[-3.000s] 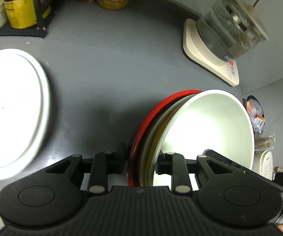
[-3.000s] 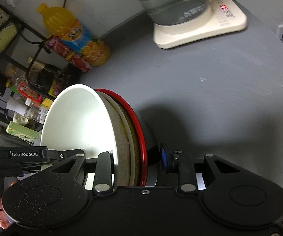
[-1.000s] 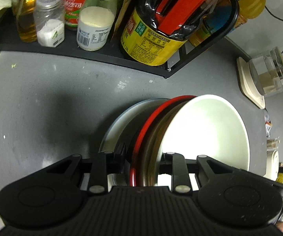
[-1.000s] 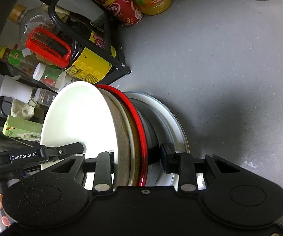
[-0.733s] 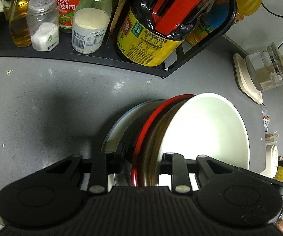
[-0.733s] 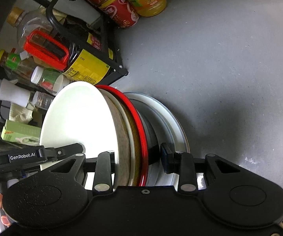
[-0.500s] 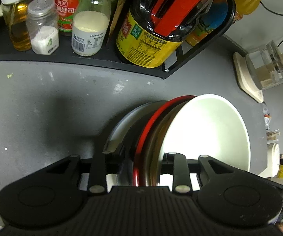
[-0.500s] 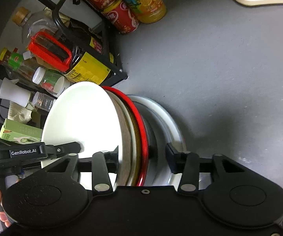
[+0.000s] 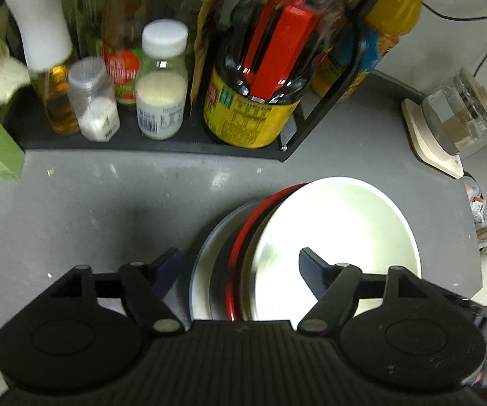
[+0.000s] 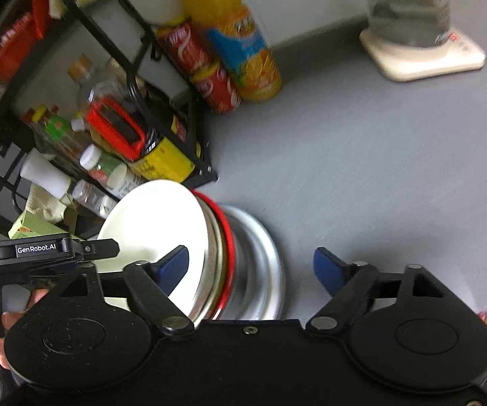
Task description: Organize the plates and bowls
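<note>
Stack of dishes: a white round bowl (image 9: 338, 233) nested in a beige speckled dish (image 10: 213, 253), then a red-rimmed plate (image 9: 243, 237), all now sitting on the wide white plate with pale grey rim (image 9: 206, 257). The whole pile lies on the grey bench (image 9: 91, 209), just at 6 o'clock of the black wire condiment rack (image 9: 162, 142), near its front corner.

Change in the last half second: both grippers have let go. Half a second back the fingers of each were pinched onto the rim of the bowl-and-plate bundle; now the left hand-held gripper (image 9: 238, 264) stands wide, fingers well apart either side of the stack rim, touching nothing that I can make out. The right hand-held gripper (image 10: 251, 262) likewise spread wide; its left blue pad (image 10: 172, 264) sits in front of the bowl's inside, its right pad over bare bench, contact not evident. Both views also pulled back slightly, some motion blur.

Reading: the carried bundle has been delivered onto the big plate, so the dishes are gathered into one pile, largest at the bottom. This step looks finished.

Further out: yellow-labelled dark sauce jug with red handle (image 9: 257, 94) in the rack at 12 o'clock; orange juice bottle (image 10: 240, 44) and red cola cans (image 10: 202, 71) at 1 o'clock; glass kettle on a cream base (image 10: 419, 34) far at 2 o'clock.
</note>
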`<state>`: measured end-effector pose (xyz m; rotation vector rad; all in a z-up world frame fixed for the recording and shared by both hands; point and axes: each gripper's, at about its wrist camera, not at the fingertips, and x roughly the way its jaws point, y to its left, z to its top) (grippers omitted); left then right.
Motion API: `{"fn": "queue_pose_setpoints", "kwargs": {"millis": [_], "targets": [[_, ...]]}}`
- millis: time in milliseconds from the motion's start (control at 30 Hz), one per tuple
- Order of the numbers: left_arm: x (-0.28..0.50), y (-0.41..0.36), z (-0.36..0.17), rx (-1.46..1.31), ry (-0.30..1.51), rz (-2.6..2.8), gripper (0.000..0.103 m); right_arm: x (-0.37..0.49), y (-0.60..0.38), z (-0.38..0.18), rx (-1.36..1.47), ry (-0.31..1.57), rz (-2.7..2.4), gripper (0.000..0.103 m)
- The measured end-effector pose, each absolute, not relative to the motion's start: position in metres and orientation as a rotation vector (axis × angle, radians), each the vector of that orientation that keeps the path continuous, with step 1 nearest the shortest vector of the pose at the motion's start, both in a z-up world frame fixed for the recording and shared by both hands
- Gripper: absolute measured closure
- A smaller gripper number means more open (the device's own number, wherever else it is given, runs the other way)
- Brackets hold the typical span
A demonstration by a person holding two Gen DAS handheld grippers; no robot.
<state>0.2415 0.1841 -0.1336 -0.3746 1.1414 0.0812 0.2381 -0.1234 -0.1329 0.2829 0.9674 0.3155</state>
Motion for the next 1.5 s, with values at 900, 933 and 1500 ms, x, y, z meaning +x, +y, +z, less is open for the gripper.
{"fn": "queue_pose_setpoints", "kwargs": {"millis": [900, 933, 1500], "targets": [[0.092, 0.112, -0.042, -0.277, 0.904, 0.127, 0.005, 0.081, -0.207, -0.063, 0.213, 0.720, 0.207, 0.000], [0.087, 0.109, -0.041, -0.277, 0.901, 0.120, 0.004, 0.077, -0.208, -0.062, 0.211, 0.715, 0.205, 0.000], [0.021, 0.079, -0.033, -0.232, 0.837, 0.042, 0.000, 0.014, -0.228, -0.052, 0.178, 0.621, 0.137, 0.000]]}}
